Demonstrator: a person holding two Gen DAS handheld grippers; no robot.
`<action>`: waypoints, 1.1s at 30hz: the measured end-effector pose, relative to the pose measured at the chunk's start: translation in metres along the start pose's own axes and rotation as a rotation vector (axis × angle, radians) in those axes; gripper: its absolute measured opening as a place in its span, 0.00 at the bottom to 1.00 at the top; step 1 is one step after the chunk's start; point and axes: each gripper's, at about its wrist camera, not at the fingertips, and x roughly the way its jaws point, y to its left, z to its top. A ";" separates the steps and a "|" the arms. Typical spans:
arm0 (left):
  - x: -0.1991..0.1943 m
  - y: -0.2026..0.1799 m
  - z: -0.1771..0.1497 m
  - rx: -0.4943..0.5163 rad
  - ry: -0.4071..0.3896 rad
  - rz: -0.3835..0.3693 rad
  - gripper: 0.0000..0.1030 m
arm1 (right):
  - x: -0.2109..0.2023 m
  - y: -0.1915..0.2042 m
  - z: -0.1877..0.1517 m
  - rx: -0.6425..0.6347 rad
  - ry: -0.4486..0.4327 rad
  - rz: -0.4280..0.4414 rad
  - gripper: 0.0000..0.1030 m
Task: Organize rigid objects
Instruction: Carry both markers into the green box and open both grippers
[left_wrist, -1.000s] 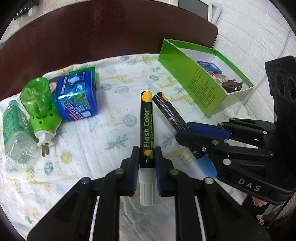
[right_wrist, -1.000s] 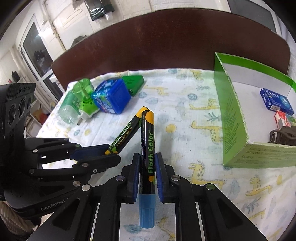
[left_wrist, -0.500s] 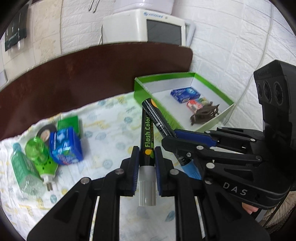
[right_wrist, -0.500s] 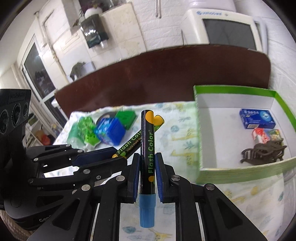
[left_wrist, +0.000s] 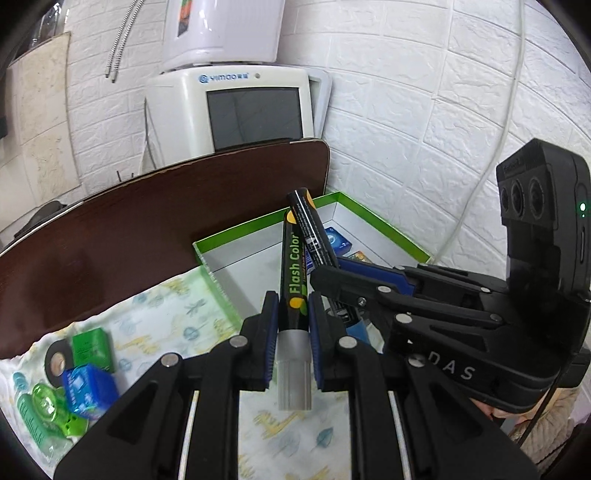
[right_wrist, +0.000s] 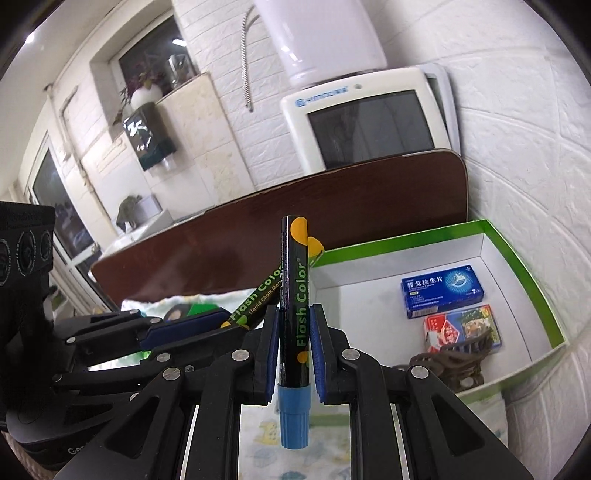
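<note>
Two markers, one per gripper. The left gripper (left_wrist: 291, 325) has its jaws pinched on the grey-capped marker (left_wrist: 293, 273); the blue pads press its barrel just above the cap, the cap hangs out behind the jaws, and the barrel runs forward past the pads. The right gripper (right_wrist: 293, 338) has its jaws pinched on the blue-capped marker (right_wrist: 295, 291) in the same way — cap behind the pads, barrel standing out ahead. In the left view the right gripper sits just to the right, and its marker leans across the tip of the grey-capped one, so the two barrels cross.

The landmark is one green box (right_wrist: 517, 258), open at the top with white inside walls, at the corner of the worktop (left_wrist: 110, 236) by the white brick wall. Both markers are held in the air at the box's near-left edge, their tips over its rim. Inside the box lie three things: one blue packet (right_wrist: 441, 290) toward the far wall, one red-and-blue packet (right_wrist: 461, 326) nearer, and one brown clip (right_wrist: 447, 362) at the near wall.

Left of the box, on the printed cloth (left_wrist: 173, 325), is a separate cluster: one green carton (left_wrist: 90, 349), one roll of black tape (left_wrist: 57, 360), one blue carton (left_wrist: 86, 387), one green plug-in device (left_wrist: 51, 410) and one green bottle (left_wrist: 27, 424). Behind the box, past the worktop's edge, stands one white appliance (left_wrist: 240, 107) with a dark screen.
</note>
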 end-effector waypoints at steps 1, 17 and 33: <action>0.006 -0.001 0.003 -0.003 0.008 -0.003 0.14 | 0.003 -0.008 0.002 0.021 0.003 0.008 0.17; 0.068 -0.001 0.011 -0.025 0.118 0.038 0.14 | 0.052 -0.066 0.001 0.139 0.078 0.028 0.17; 0.094 0.005 -0.001 -0.054 0.192 0.051 0.14 | 0.080 -0.074 -0.009 0.146 0.162 -0.030 0.17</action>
